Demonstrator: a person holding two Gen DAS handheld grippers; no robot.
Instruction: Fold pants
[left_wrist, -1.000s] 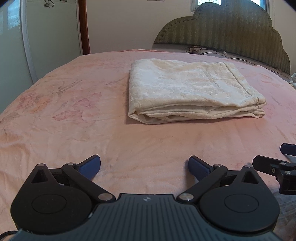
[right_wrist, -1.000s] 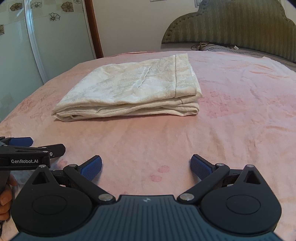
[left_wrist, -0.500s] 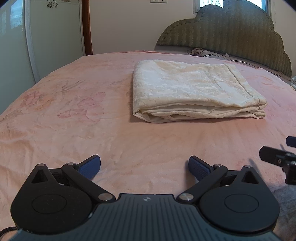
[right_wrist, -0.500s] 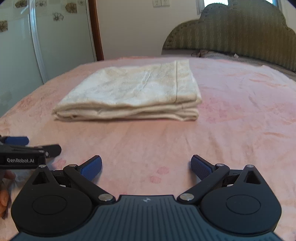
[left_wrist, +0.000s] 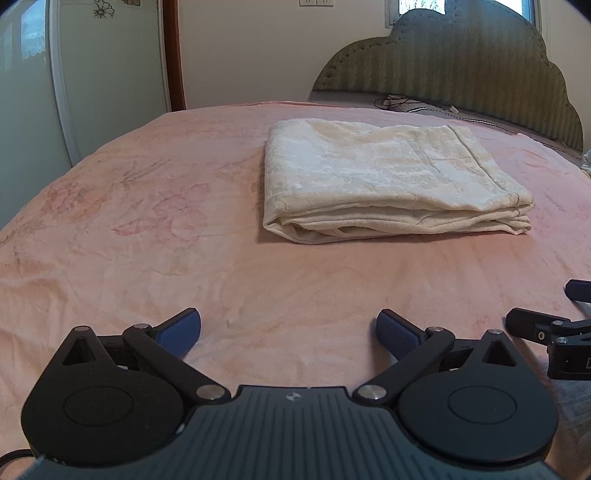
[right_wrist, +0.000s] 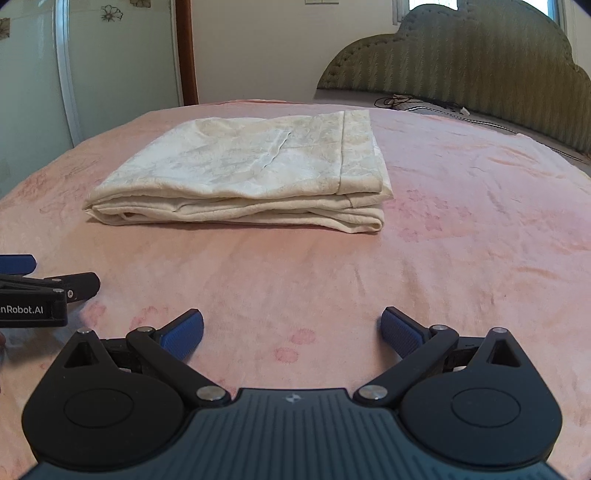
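The folded cream pants (left_wrist: 388, 184) are seen ahead toward the headboard edge of the bed (left_wrist: 147, 221), long axis crosswise, between the spread left tool (left_wrist: 288, 328) and spread right tool (right_wrist: 291, 330), neither clearly nearer.

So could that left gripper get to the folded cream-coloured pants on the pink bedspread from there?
Probably yes. The left gripper is open and empty, and only bare pink bedspread lies between it and the folded cream-coloured pants. The right gripper sits off to its side, not in the path.
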